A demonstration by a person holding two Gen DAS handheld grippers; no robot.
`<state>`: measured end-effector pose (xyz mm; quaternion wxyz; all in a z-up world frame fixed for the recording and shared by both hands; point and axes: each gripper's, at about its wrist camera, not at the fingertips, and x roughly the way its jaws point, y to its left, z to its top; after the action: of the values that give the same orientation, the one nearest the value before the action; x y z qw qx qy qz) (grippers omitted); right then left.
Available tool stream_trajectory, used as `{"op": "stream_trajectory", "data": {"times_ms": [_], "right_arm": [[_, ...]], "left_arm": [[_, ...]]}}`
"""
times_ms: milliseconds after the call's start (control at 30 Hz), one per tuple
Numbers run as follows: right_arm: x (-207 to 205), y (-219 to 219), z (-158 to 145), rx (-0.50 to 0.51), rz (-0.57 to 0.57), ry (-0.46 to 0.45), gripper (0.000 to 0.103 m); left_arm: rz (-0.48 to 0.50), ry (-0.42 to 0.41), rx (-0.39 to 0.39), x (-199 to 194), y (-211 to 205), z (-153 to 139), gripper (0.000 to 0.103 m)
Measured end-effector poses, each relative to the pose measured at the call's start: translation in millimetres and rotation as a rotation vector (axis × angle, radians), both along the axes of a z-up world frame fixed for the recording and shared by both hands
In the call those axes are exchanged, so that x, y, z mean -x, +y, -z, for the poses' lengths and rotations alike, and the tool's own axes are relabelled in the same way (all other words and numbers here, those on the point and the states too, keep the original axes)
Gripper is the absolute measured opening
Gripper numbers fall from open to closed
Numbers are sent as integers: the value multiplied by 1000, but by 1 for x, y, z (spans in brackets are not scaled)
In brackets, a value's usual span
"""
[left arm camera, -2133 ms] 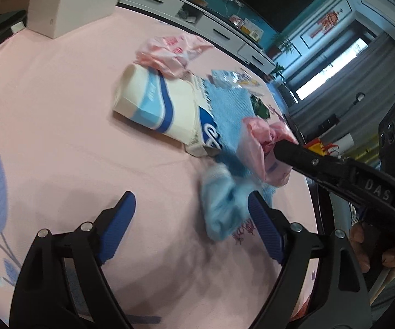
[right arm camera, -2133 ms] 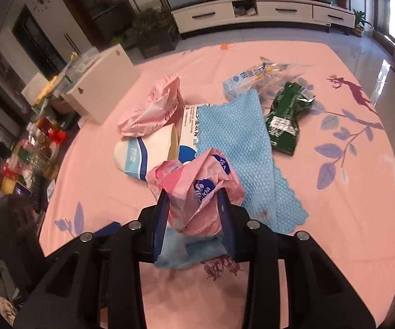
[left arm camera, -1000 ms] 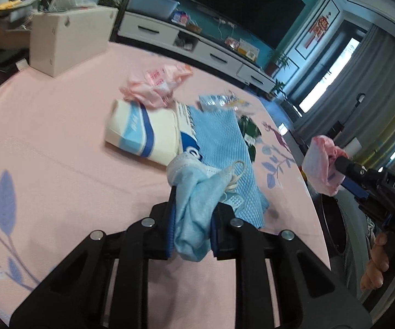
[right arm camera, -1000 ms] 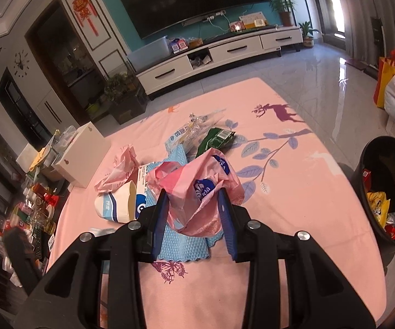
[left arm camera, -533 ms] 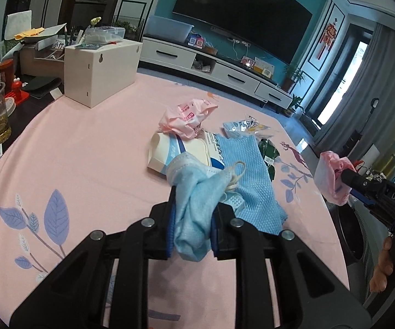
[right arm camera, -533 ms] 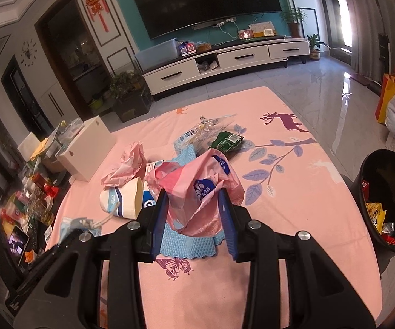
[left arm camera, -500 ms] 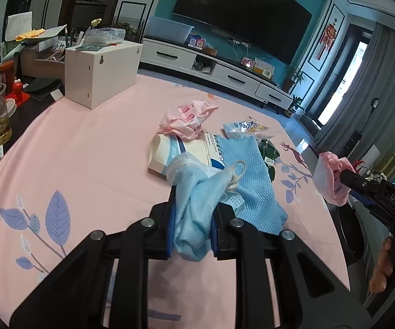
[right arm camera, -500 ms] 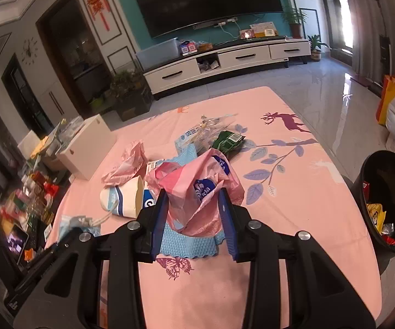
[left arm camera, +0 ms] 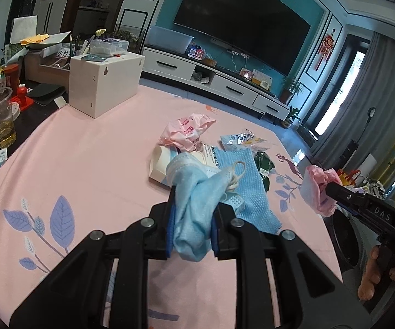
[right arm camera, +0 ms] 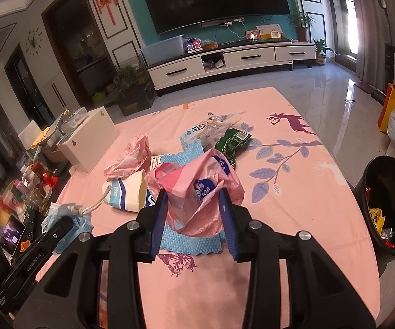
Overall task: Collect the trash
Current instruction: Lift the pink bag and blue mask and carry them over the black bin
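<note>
A blue face mask is gripped in the left tongs; a pink wrapper is gripped in the right tongs. Both are held above the surface, left of the black bin, which already contains some trash. Neither item is binned yet. A paper cup, blue cloth, green packet and a second pink wrapper are left on the surface.

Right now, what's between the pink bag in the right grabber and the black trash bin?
Only bare pink tablecloth with leaf prints, then its edge, lies between the pink bag and the black bin, in the right wrist view.
</note>
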<state>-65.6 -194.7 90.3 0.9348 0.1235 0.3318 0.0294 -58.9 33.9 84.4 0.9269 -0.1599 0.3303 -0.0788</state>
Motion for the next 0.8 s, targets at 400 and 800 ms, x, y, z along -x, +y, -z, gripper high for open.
{"op": "stream_trajectory", "data": {"times_ms": [400, 800], "right_arm": [[9, -3, -7, -2, 0, -29, 38], [43, -37, -41, -2, 47, -142, 38]], "left_arm": [[1, -26, -20, 4, -4, -4, 21], [65, -76, -81, 14, -51, -33, 21]]}}
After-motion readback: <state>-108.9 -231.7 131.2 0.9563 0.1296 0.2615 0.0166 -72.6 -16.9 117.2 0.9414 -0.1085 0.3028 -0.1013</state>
